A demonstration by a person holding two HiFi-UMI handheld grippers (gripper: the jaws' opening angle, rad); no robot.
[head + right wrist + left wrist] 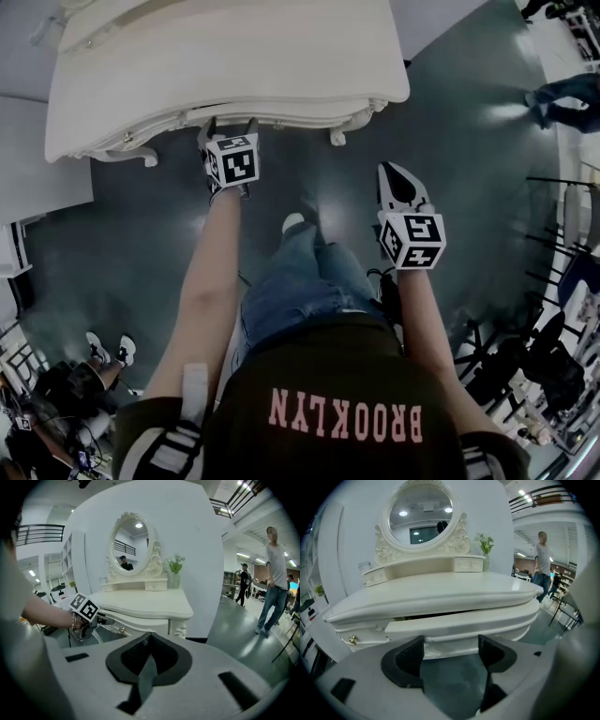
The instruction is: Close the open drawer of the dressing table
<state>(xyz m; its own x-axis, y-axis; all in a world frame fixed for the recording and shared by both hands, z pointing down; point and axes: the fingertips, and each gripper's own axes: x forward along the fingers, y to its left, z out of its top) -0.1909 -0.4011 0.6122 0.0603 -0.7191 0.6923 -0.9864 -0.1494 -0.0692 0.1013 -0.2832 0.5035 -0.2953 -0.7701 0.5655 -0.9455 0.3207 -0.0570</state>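
The drawer [454, 625] sits in the front of the cream dressing table [234, 66], which fills the upper left of the head view. It stands out a little. A thin dark slit shows between the drawer's top edge and the tabletop above it. The slit is too narrow and dark to tell what, if anything, lies inside. The two small drawers [469, 564] on the raised shelf under the oval mirror [421, 513] look shut, and a vase of flowers [485, 545] stands beside them.

The left gripper [450, 648] has its jaws well apart with nothing between them. Their tips lie at the drawer's front panel, apparently touching it just under the moulded edge. A brass knob [352, 640] shows at the lower left of that view, clear of the jaws.

The right gripper [149, 639] has its jaws pressed together on nothing. In the head view it hangs at centre right, off the table and over the grey floor [328, 206].

The table's curved front edge overhangs the drawer. Bare floor spreads in front of it and to the right. Dark chairs [553, 347] stand well apart at the right edge.
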